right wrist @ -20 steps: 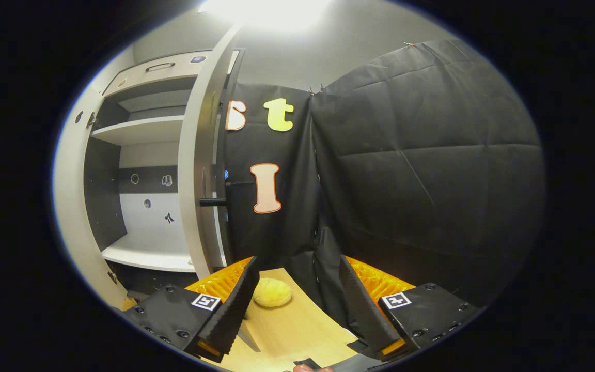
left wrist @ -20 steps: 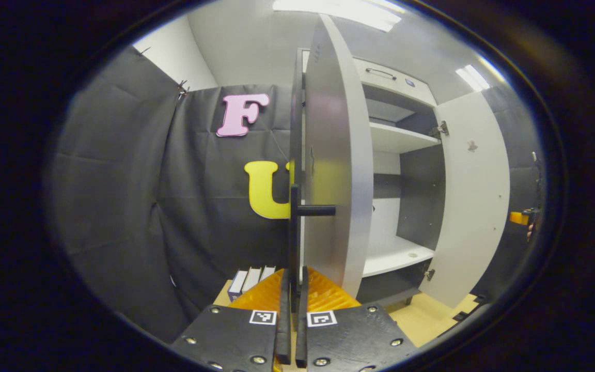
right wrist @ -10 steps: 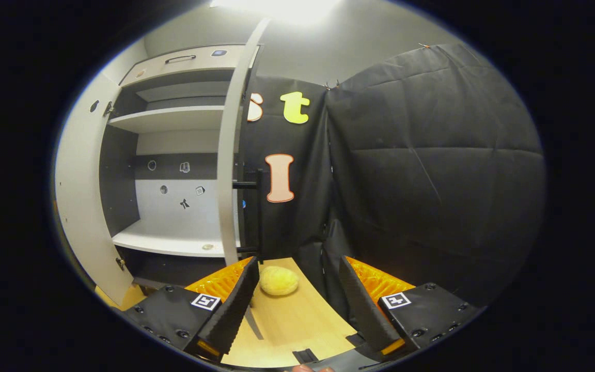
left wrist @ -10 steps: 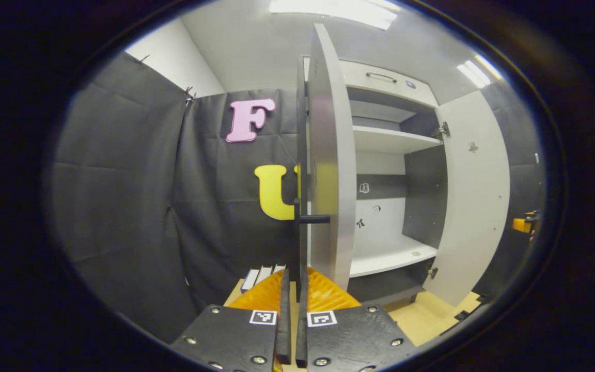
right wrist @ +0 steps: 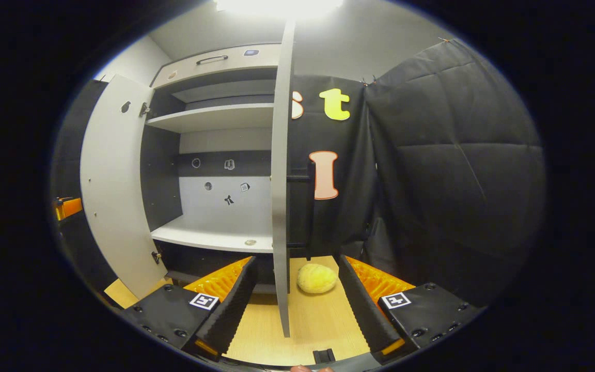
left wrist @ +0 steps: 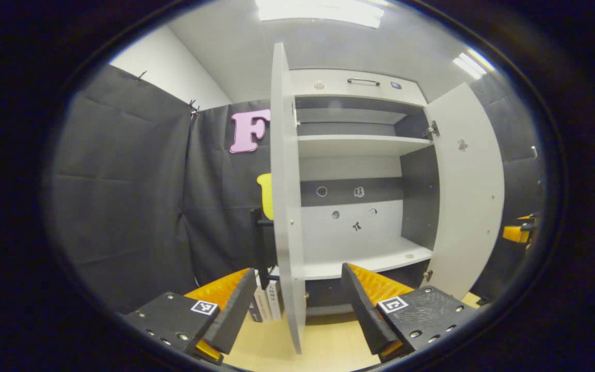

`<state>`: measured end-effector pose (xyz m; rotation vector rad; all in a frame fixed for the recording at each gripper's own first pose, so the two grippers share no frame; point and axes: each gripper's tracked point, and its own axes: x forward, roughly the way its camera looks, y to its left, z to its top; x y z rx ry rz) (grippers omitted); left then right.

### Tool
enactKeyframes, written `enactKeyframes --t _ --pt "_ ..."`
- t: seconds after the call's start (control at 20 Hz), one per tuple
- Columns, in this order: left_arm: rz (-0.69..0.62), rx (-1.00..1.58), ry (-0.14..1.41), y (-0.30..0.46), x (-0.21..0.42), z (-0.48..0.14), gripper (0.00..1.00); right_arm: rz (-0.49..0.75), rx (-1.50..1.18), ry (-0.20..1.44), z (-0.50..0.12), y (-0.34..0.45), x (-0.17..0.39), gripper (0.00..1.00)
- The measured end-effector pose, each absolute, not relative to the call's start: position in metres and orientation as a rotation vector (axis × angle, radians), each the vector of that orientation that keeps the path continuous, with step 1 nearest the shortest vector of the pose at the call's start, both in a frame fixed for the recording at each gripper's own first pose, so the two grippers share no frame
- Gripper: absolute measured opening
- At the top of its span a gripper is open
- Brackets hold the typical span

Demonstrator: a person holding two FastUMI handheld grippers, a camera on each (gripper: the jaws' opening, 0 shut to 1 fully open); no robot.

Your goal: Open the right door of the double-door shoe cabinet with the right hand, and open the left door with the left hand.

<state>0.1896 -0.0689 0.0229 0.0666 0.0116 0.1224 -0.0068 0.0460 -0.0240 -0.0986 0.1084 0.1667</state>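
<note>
The shoe cabinet (left wrist: 359, 82) stands with both doors swung out. In the left gripper view, the left door (left wrist: 284, 206) is edge-on just ahead, its dark handle (left wrist: 259, 227) on the outer side. My left gripper (left wrist: 298, 268) is open, its fingers either side of the door's lower edge without touching it. The right door (left wrist: 465, 191) stands wide, with the right gripper (left wrist: 517, 232) past it. In the right gripper view, the right door (right wrist: 279, 181) is edge-on with its handle (right wrist: 309, 206) behind. My right gripper (right wrist: 297, 260) is open and holds nothing. The left door (right wrist: 116, 191) stands wide.
Inside are a white upper shelf (left wrist: 359, 145) and a lower shelf (left wrist: 370, 261). Some books (left wrist: 266, 302) stand on the wooden floor (left wrist: 328, 343) left of the cabinet. A yellow plush lump (right wrist: 317, 278) lies on the floor by the right door.
My left gripper has let go of the left door's handle, opened and drawn back. The left door has swung wider. The right gripper's view has turned toward the cabinet, so the right door is edge-on.
</note>
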Motion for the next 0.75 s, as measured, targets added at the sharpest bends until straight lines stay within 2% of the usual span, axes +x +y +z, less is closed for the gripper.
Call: enactKeyframes --t 0.4,0.5,0.55,0.6,0.7,0.75 --pt "0.184 0.036 0.027 -0.122 0.165 0.005 0.96 0.369 -0.068 0.138 -0.028 0.070 -0.012 0.98" --pt "0.190 0.046 0.029 -0.136 0.158 0.003 0.96 0.404 -0.098 0.126 -0.024 0.070 -0.010 0.95" --pt "0.196 0.062 0.025 -0.139 0.155 0.004 0.96 0.420 -0.096 0.126 -0.023 0.073 -0.009 0.99" --pt "0.202 0.079 0.024 -0.142 0.150 0.005 0.96 0.432 -0.085 0.132 -0.024 0.076 -0.008 0.94" --pt "0.214 0.097 0.031 -0.144 0.143 0.002 0.96 0.442 -0.053 0.132 -0.023 0.085 -0.011 0.98" --pt "0.216 0.096 0.039 -0.145 0.141 -0.001 0.96 0.438 -0.043 0.134 -0.023 0.089 -0.010 0.93"
